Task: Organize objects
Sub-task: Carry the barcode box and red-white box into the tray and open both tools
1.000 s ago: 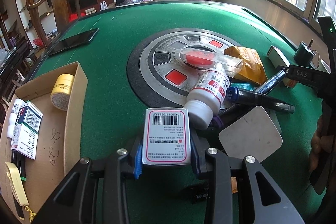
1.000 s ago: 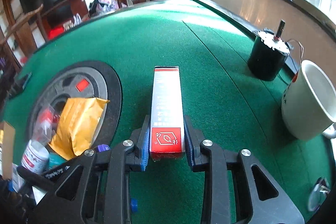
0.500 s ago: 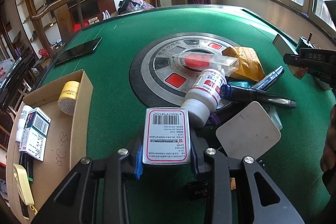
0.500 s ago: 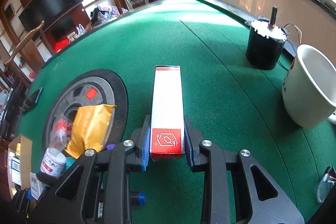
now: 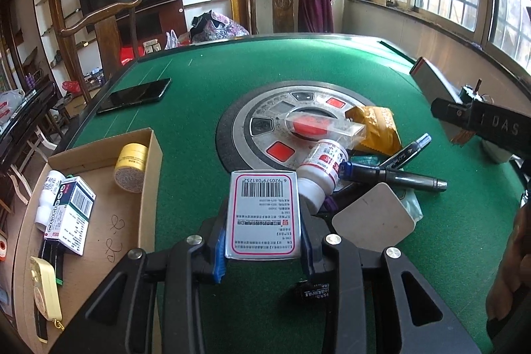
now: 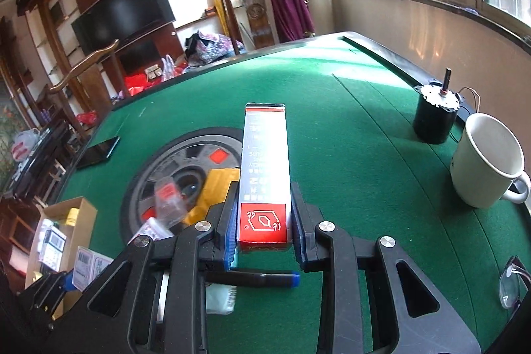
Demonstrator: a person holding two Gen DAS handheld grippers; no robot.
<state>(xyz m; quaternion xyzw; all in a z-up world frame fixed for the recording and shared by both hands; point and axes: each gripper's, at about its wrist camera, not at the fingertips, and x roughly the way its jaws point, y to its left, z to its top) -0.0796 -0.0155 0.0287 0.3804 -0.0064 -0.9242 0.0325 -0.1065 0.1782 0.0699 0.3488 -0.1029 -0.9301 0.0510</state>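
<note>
Above the green felt worktop (image 5: 186, 108) we hold two tools. Our left tool (image 5: 264, 249) is clamped narrowly on a barcoded white medicine box (image 5: 264, 214), clear of the felt, just beside the cardboard tray (image 5: 151, 175) on its left. Our right tool (image 6: 264, 236) is clamped on a long red-and-white carton (image 6: 265, 168), which projects forward over the felt. Behind the left tool we note a white pill bottle (image 5: 323, 166), markers (image 5: 395, 176) and a yellow packet (image 5: 375, 128) at the central dial. A white mug (image 6: 488, 161) stands to the right.
</note>
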